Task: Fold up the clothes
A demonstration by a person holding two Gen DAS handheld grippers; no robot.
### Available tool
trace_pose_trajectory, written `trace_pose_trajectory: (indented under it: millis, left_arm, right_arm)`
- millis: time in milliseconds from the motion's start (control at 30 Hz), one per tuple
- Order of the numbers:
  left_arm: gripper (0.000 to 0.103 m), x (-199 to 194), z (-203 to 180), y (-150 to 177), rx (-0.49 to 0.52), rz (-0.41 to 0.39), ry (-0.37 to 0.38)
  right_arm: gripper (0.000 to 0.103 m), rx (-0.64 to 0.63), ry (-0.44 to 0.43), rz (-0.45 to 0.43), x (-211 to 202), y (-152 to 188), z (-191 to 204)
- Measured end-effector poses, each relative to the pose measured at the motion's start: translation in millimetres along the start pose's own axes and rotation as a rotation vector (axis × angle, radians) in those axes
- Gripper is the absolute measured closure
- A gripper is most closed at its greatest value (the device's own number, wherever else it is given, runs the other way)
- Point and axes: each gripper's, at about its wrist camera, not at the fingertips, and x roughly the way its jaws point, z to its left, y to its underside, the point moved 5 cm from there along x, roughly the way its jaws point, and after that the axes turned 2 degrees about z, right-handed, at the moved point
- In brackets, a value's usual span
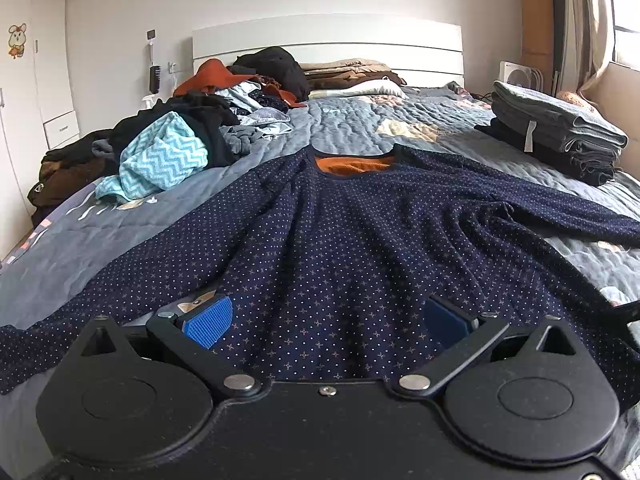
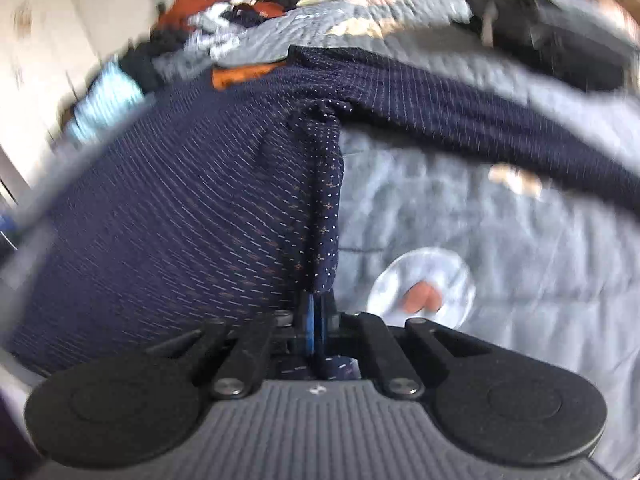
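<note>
Both grippers: left gripper [image 1: 326, 320] jaws wide; right gripper [image 2: 318, 312] pinches sweater [image 1: 340, 220] hem.

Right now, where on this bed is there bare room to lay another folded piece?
The bare quilt between the navy dotted top and the pillows is free, as is the strip between its right sleeve and the folded stack. The left side is crowded with the unfolded heap.

Soft daylight came from the window [image 1: 626, 12] at right — no harsh shadows. The left wrist view was sharp; the right was smeared by motion, edges bowed.
</note>
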Motion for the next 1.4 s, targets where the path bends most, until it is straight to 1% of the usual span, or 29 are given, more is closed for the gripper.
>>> trace_pose_trajectory:
  millis: [33, 67, 133, 167, 267, 333, 433, 467, 533, 567, 667, 700, 733, 833, 900, 967, 1033, 1100, 1167, 1233, 1267, 1333, 1400]
  left_arm:
    - [0.000, -0.8, 0.3, -0.3, -0.002, -0.002, 0.002]
    - [0.000, -1.0, 0.5, -0.7, -0.005, -0.004, 0.003]
    - [0.000, -1.2, 1.1, -1.3, -0.009, -0.005, 0.005]
    - [0.000, -1.2, 1.5, -1.5, -0.011, -0.004, 0.005]
    - [0.000, -1.4, 4.3, -2.3, -0.024, -0.004, 0.004]
    - [0.000, -0.1, 6.6, -2.0, -0.034, 0.006, 0.012]
    - [0.000, 2.3, 8.5, -2.3, -0.036, 0.034, 0.031]
    - [0.000, 1.9, 10.4, -3.7, -0.037, 0.042, 0.044]
    - [0.000, -2.6, 18.8, -10.0, -0.033, 0.036, 0.064]
    - [0.000, -4.4, 26.1, -13.6, -0.022, 0.030, 0.052]
    - [0.000, -8.1, 52.0, -23.8, 0.018, 0.017, -0.003]
    - [0.000, -7.8, 65.2, -26.2, 0.027, 0.018, -0.025]
    - [0.000, -7.4, 78.1, -27.9, 0.029, 0.018, -0.049]
    - [0.000, -2.4, 125.9, -26.4, 0.008, 0.030, -0.134]
    - [0.000, 4.6, 162.9, -18.6, -0.045, 0.061, -0.195]
    - [0.000, 14.2, 190.9, -10.7, -0.083, 0.101, -0.223]
    - [0.000, 25.5, 211.1, -5.2, -0.060, 0.129, -0.260]
    - [0.000, 37.5, 227.2, -1.4, -0.008, 0.160, -0.297]
    - [0.000, 46.6, 246.6, 1.6, 0.011, 0.186, -0.296]
    - [0.001, 55.5, 271.4, 0.6, -0.033, 0.212, -0.283]
    - [0.002, 58.5, 280.1, -2.6, -0.067, 0.221, -0.258]
    - [0.003, 67.9, 290.1, -19.0, -0.125, 0.216, -0.164]
    - [0.004, 80.6, 289.3, -37.5, -0.129, 0.194, -0.091]
  right_arm:
    - [0.101, 0.037, -0.038, -0.007, -8.2, -1.9, -3.4]
    - [0.101, 0.038, -0.033, -0.012, -14.6, -3.3, -5.6]
    - [0.101, 0.019, 0.005, -0.013, -24.3, -3.8, -10.7]
    - [0.101, 0.016, 0.017, 0.001, -25.5, -1.2, -13.8]
    - [0.101, 0.019, 0.014, 0.041, -26.0, 6.6, -18.9]
    - [0.100, -0.016, 0.029, 0.059, -22.2, 10.1, -16.0]
    - [0.098, -0.071, 0.091, 0.056, -14.7, 16.4, -15.2]
    - [0.098, -0.069, 0.099, 0.058, -14.7, 15.9, -17.4]
    - [0.095, -0.044, 0.082, 0.045, -21.2, 9.1, -22.8]
    - [0.095, -0.031, 0.081, 0.016, -25.6, 4.6, -24.2]
    - [0.080, -0.014, 0.083, -0.111, -41.1, -5.4, -28.4]
    - [0.070, -0.011, 0.080, -0.142, -43.0, -7.4, -27.8]
    - [0.063, -0.007, 0.075, -0.172, -44.7, -9.1, -26.9]
    - [0.058, 0.002, 0.065, -0.218, -39.5, -15.6, -23.4]
    - [0.057, 0.012, 0.073, -0.221, -31.1, -19.6, -21.1]
    - [0.057, 0.013, 0.071, -0.214, -22.2, -23.6, -18.8]
    - [0.057, 0.006, 0.079, -0.202, -14.0, -25.5, -17.1]
    - [0.057, -0.004, 0.079, -0.195, -6.3, -27.4, -12.9]
    - [0.057, -0.009, 0.079, -0.189, 0.0, -29.1, -9.4]
    - [0.057, -0.011, 0.073, -0.185, 5.8, -31.2, -5.5]
    - [0.057, -0.011, 0.071, -0.187, 7.9, -32.6, -3.1]
    - [0.057, -0.011, 0.060, -0.205, 10.2, -36.1, 2.5]
    - [0.057, -0.010, 0.045, -0.229, 11.3, -40.8, 8.5]
